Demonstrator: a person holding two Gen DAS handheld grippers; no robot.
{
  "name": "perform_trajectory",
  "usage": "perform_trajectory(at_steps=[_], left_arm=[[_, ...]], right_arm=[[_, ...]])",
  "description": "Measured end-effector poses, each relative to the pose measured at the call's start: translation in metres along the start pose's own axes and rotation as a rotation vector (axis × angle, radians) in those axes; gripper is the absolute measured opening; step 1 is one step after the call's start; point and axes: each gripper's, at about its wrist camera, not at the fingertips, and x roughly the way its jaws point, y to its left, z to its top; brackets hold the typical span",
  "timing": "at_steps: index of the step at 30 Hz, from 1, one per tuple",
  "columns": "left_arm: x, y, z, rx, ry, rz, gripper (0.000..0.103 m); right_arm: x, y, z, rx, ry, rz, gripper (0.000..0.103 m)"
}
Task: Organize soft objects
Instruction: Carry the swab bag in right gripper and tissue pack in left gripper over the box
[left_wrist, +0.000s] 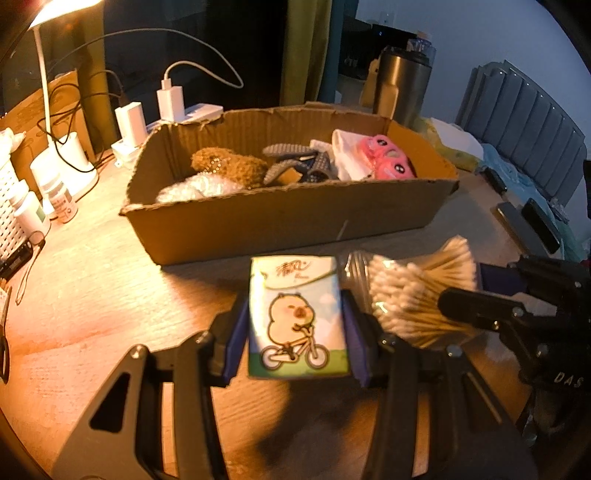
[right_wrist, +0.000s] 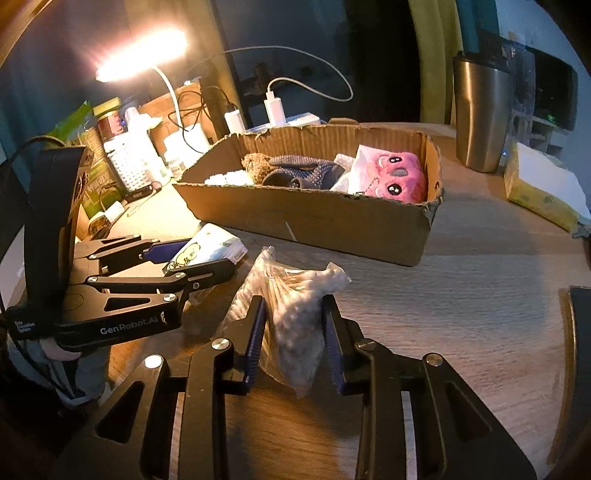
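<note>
My left gripper (left_wrist: 295, 321) is shut on a tissue pack (left_wrist: 297, 317) printed with a cartoon animal on a bicycle, just above the wooden table in front of the cardboard box (left_wrist: 280, 221). The pack also shows in the right wrist view (right_wrist: 207, 251), between the left gripper's fingers (right_wrist: 199, 275). My right gripper (right_wrist: 293, 332) is shut on a clear bag of cotton swabs (right_wrist: 291, 306), right of the pack; the bag also shows in the left wrist view (left_wrist: 417, 291). The box (right_wrist: 332, 221) holds a brown plush (left_wrist: 229, 166), a grey dotted cloth (left_wrist: 299, 162) and a pink plush (right_wrist: 399, 177).
A lit desk lamp (right_wrist: 144, 55), chargers with cables (left_wrist: 170, 99), bottles (left_wrist: 59, 199) and a white basket (left_wrist: 7, 206) crowd the back left. A steel tumbler (right_wrist: 480, 118) and a yellow tissue pack (right_wrist: 543, 188) stand right of the box. Phones (left_wrist: 535, 225) lie at the right edge.
</note>
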Motion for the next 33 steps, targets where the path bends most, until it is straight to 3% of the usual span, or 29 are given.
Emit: perform_trajectory(at_steps=[33], left_arm=[[-0.082,0.02,0.002,-0.028,-0.148,-0.006,0.048]], right_arm=[[-0.051,0.039,0.027,-0.082,-0.117,-0.03,0.032]])
